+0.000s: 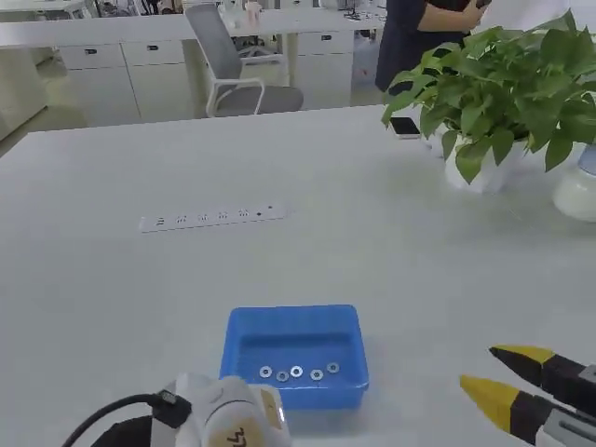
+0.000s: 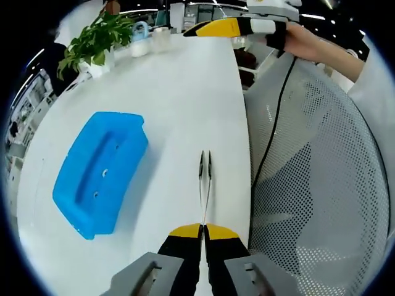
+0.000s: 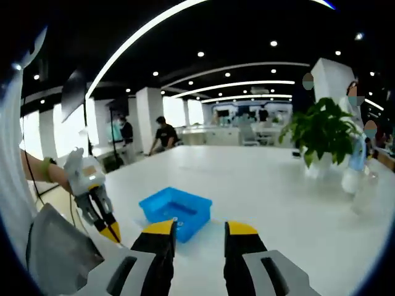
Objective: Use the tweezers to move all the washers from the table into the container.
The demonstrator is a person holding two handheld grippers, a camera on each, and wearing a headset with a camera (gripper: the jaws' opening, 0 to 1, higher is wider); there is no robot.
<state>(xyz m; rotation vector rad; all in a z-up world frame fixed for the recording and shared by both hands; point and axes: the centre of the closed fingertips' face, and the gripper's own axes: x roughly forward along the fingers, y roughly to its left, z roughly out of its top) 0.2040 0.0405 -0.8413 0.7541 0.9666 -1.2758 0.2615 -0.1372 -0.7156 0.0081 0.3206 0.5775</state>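
In the near left of the head view sits the left gripper [image 2: 202, 231], a black cable running from its white body. Its own view shows the yellow jaws pressed together on the handle end of the tweezers [image 2: 205, 179]. The tweezers point forward over the white table [image 1: 112, 307], their thin tips close together with nothing that I can make out between them. Farther back on the table, well apart from this gripper, lies a white power strip [image 1: 212, 217]. Just right of the left gripper stands the blue container [image 1: 293, 312], a shallow rectangular tray. Five washers [image 1: 296, 372] lie in a loose row on its floor, toward the near wall. In the left gripper view the tray lies to the left of the tweezers, not touching them, and two of the washers show as small pale rings inside it. Further right, the right gripper [image 1: 477, 367] reaches in from the lower right corner, well apart from the container. Its two yellow-tipped jaws stand apart and hold nothing. At the far right of the table stands a potted plant [image 1: 503, 93] in a white pot, with a dark phone [image 1: 405, 127] lying just left of it.
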